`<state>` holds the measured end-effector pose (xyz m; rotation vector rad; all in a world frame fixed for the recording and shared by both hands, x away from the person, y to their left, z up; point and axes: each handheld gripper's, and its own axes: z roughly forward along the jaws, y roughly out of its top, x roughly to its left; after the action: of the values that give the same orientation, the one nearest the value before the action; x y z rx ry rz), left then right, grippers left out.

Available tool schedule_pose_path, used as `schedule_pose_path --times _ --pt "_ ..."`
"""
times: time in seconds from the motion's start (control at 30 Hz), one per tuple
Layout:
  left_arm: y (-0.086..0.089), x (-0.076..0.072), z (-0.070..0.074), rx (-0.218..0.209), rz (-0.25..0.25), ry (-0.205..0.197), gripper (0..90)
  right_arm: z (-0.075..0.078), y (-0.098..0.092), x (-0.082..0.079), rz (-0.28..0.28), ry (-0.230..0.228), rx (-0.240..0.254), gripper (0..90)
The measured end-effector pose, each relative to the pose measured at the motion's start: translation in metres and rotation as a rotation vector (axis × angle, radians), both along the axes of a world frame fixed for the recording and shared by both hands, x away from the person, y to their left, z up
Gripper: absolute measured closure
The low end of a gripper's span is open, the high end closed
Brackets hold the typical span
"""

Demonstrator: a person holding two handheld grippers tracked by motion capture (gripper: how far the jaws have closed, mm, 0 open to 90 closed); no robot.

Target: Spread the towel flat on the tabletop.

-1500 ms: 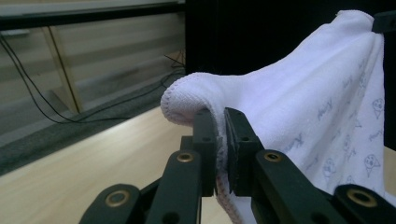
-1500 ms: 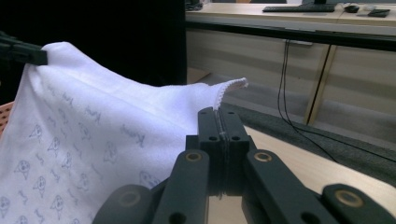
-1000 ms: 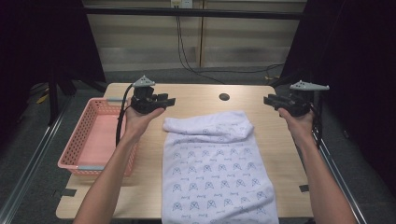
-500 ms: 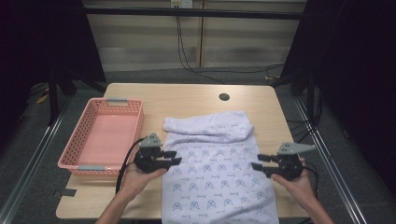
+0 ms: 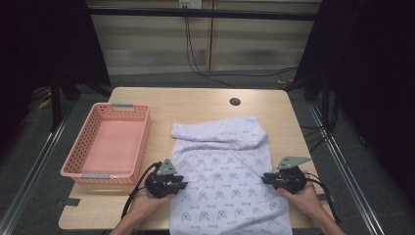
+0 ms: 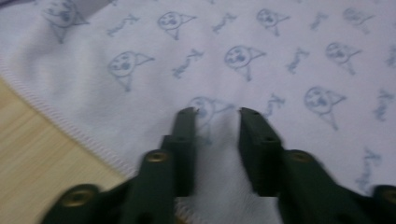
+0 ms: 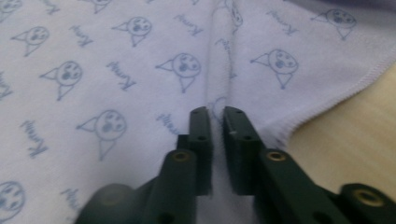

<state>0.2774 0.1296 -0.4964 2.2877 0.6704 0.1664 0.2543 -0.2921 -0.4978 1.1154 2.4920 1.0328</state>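
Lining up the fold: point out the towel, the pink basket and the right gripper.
towel point(image 5: 222, 171): high view, middle of the printed cloth.
pink basket point(image 5: 86, 147): high view, left wall.
right gripper point(image 7: 218, 112): right gripper view, between the jaw tips pinching a ridge of cloth.

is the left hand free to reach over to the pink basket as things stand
Probably not right away: the left gripper has just been closing its jaws over the printed cloth, a fold between them. The pink basket sits close beside it with nothing between, so the way is free once it lets go.
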Motion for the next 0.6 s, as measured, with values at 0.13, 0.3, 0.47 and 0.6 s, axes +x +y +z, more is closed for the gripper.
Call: schedule_pose_path --times 0.13,0.3,0.47,0.6 --pt "0.002 -0.006 0.002 -0.01 -0.014 0.045 88.3 0.004 -0.001 -0.017 0.023 0.046 -0.003 88.0" --pt "0.008 -0.025 0.004 -0.022 -0.089 0.11 88.5 0.008 0.0 -0.046 0.101 0.098 0.002 88.1" --pt "0.017 -0.045 0.011 -0.082 -0.121 0.145 88.6 0.015 0.001 -0.059 0.173 0.095 0.055 87.9" --pt "0.033 -0.058 0.017 -0.141 -0.11 0.151 83.7 0.016 0.002 -0.055 0.167 0.092 0.084 70.5"
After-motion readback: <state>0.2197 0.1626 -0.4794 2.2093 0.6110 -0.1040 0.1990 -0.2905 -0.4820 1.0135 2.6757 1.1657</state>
